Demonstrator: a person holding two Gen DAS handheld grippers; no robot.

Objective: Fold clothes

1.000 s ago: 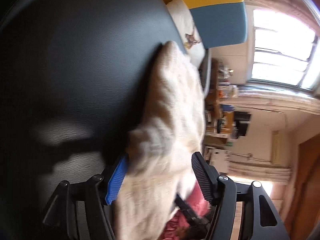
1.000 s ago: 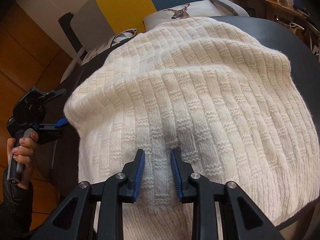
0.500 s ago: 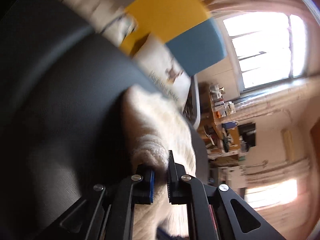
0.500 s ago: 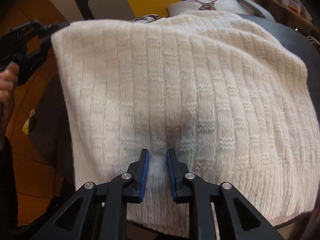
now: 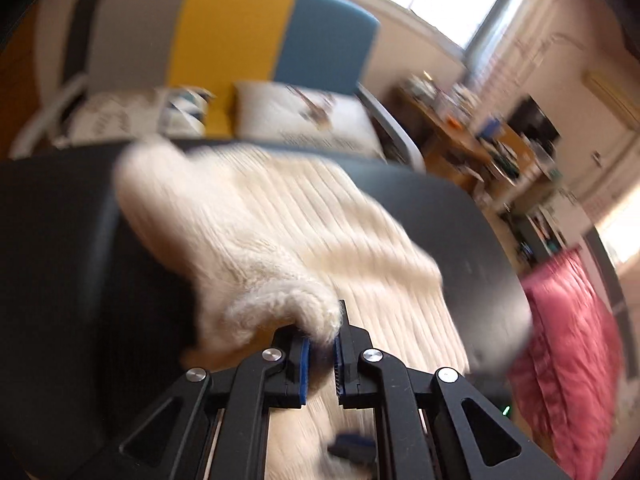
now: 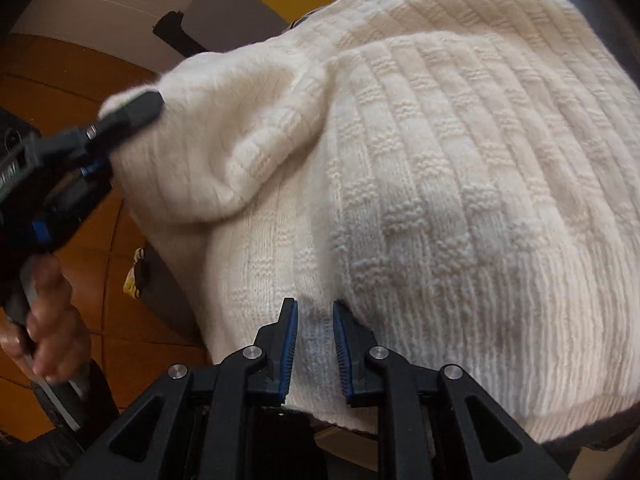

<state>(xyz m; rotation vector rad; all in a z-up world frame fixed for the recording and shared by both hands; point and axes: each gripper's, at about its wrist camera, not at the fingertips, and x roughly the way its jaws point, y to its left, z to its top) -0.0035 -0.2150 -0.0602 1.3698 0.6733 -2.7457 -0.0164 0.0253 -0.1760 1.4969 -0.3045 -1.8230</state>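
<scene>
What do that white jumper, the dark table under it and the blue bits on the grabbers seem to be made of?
The jumper looks like a thick, soft knit, probably wool or a blend: raised ribs, basketweave blocks and a fuzzy edge. The table has a matte black surface, perhaps laminate or leatherette; blur hides any grain. The blue pads are finely ridged, probably rubber or plastic.

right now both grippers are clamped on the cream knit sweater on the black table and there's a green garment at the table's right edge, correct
Not quite: the garment at the right edge of the black table is pink-red, not green, as the left wrist view shows. The rest holds: the left gripper and right gripper are both shut on the cream knit sweater.
</scene>
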